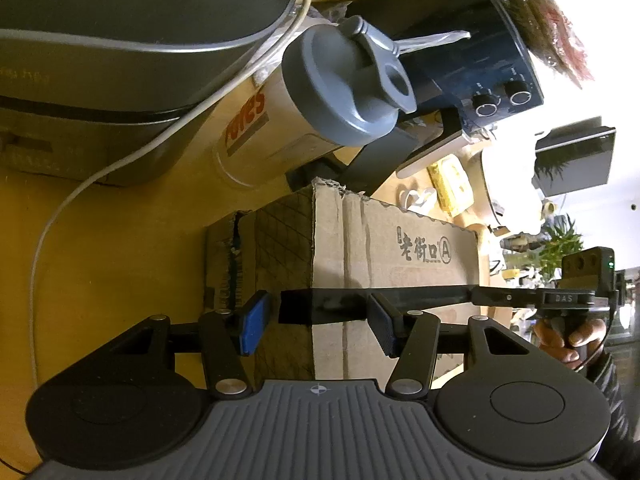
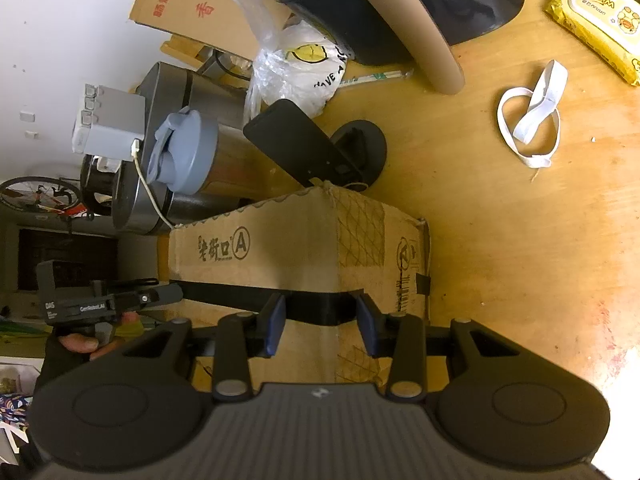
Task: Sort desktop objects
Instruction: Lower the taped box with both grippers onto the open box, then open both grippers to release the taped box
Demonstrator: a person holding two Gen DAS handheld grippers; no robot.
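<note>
A brown cardboard box (image 1: pixel 384 248) with printed characters stands on the wooden desk, also in the right wrist view (image 2: pixel 296 248). My left gripper (image 1: pixel 316 324) is open, close to the box from one side. My right gripper (image 2: pixel 320 324) is open on the opposite side. In each view the other gripper's black fingers (image 1: pixel 360 304) reach across the box face between my pads (image 2: pixel 320 308). A shaker bottle (image 1: pixel 320 100) with a grey lid stands behind the box, also in the right wrist view (image 2: pixel 188 152).
A grey appliance (image 1: pixel 100 80) with a white cable (image 1: pixel 120 160) sits left of the bottle. A black stand (image 2: pixel 320 148), a plastic bag (image 2: pixel 296 64), a white strap (image 2: pixel 532 120), a yellow wipes pack (image 2: pixel 600 20) and a tan cylinder (image 2: pixel 416 32) lie on the desk (image 2: pixel 520 260).
</note>
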